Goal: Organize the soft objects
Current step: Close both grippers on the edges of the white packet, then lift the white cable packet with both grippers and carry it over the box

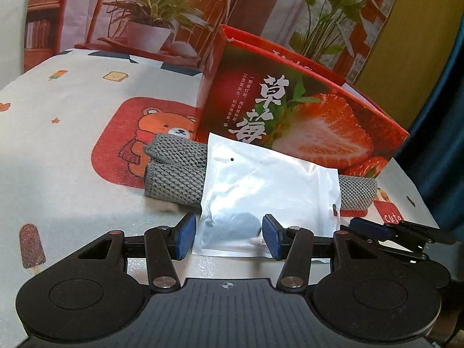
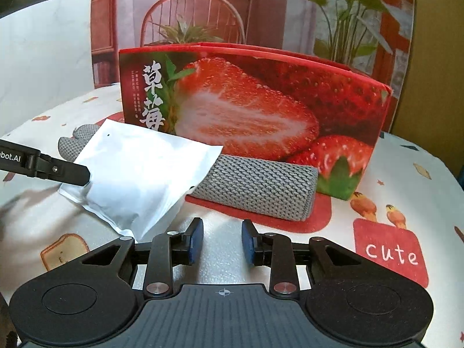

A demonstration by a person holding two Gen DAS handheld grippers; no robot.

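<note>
A white plastic bag [image 1: 269,182] with a dark soft item inside leans on a grey knitted roll [image 1: 174,177] in front of a red strawberry box [image 1: 304,110]. My left gripper [image 1: 229,239] has its blue pads against both sides of the bag's near end, shut on it. The right wrist view shows the bag [image 2: 139,174] tilted, its left corner at one of the left gripper's fingers [image 2: 78,174] and its far side resting on the roll [image 2: 255,191]. My right gripper [image 2: 221,243] hovers just right of the bag over the tablecloth, open, with nothing between its pads.
The strawberry box [image 2: 255,101] stands upright directly behind the roll. A cartoon-print tablecloth [image 2: 388,255] covers the rounded table, whose edge falls away at right. A printed backdrop [image 1: 145,14] hangs behind, with a dark blue curtain [image 1: 446,116] at far right.
</note>
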